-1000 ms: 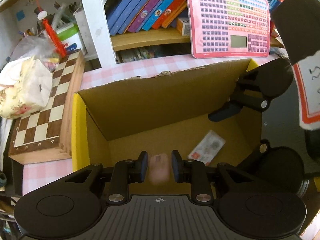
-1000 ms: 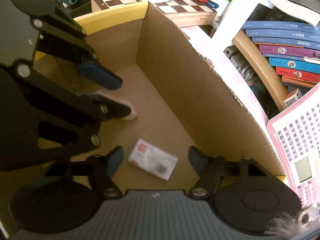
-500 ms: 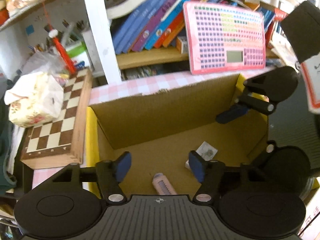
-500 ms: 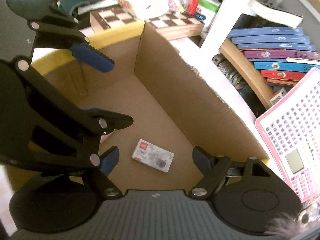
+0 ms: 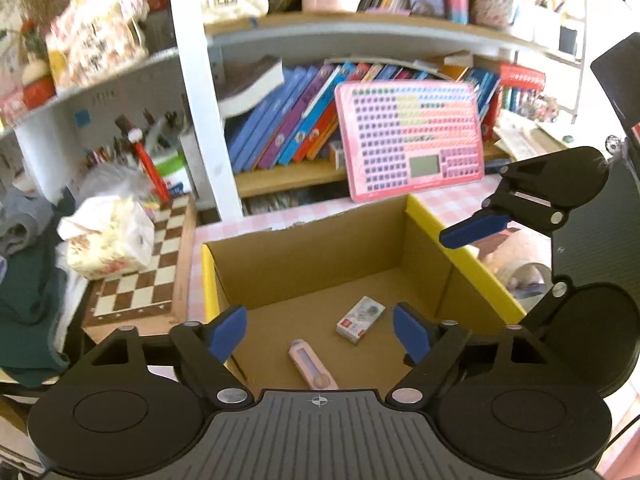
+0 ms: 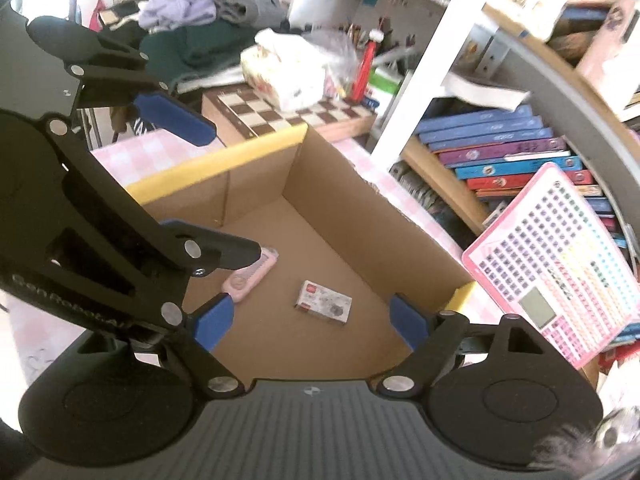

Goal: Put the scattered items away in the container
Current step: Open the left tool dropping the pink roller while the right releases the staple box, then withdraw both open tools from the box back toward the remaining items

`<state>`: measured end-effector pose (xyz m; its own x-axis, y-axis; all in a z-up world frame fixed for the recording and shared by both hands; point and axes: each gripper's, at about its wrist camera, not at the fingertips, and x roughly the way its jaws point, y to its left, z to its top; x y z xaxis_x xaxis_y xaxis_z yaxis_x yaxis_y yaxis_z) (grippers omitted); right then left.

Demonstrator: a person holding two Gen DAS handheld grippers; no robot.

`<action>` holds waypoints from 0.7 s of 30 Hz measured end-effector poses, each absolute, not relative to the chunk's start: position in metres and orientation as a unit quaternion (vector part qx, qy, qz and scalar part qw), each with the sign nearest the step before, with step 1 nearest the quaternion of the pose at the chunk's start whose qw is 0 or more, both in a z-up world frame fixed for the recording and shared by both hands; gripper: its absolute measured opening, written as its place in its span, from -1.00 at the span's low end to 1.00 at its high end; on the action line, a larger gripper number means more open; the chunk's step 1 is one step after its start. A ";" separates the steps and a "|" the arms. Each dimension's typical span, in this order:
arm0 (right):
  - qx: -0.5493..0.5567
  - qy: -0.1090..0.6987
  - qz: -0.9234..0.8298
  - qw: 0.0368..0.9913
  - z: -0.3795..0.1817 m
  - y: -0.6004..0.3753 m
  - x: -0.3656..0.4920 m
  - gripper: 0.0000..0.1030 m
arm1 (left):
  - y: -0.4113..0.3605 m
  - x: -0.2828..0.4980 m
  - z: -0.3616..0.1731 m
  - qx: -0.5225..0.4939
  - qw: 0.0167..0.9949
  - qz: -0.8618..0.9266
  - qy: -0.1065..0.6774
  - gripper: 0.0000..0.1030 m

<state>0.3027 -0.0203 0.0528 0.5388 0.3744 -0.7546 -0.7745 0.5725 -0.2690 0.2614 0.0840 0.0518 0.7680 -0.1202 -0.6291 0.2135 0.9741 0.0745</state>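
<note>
An open cardboard box [image 5: 304, 248] with yellow-edged rim [image 6: 208, 164] stands on the pink checked table. On its floor lie a pink utility knife [image 5: 312, 366] [image 6: 250, 274] and a small white and red card pack [image 5: 360, 318] [image 6: 324, 306]. My left gripper [image 5: 320, 330] is open and empty, raised above the box's near side, over the knife. My right gripper [image 6: 308, 322] is open and empty above the box's other side, over the pack. Each gripper shows in the other's view.
A chessboard [image 5: 136, 276] with a floral tissue pack [image 5: 108, 236] lies left of the box. A pink keyboard toy [image 5: 408, 140] leans on the bookshelf [image 5: 288, 176] behind. A tape roll [image 5: 524, 276] lies right of the box. Clothes [image 6: 192, 40] are piled beyond.
My left gripper opened and dropped the pink knife onto the box floor. Both grippers then rose up out of the box.
</note>
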 end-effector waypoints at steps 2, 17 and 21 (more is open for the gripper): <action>-0.297 0.324 0.348 0.828 0.059 -0.025 0.288 0.66 | 0.082 0.247 0.057 0.072 0.940 -0.091 0.320 0.66; -0.237 0.282 0.297 0.881 0.080 -0.059 0.194 0.69 | 0.081 0.153 0.081 0.059 0.953 -0.090 0.284 0.83; -0.205 0.289 0.279 0.892 0.078 -0.071 0.174 0.69 | 0.084 0.132 0.075 0.038 0.952 -0.087 0.291 0.84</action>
<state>0.1742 -0.0713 0.0783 0.6767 0.3802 -0.6304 -0.6171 0.7599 -0.2042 0.1319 0.0838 0.0748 0.8158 -0.1430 -0.5604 0.1871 0.9821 0.0217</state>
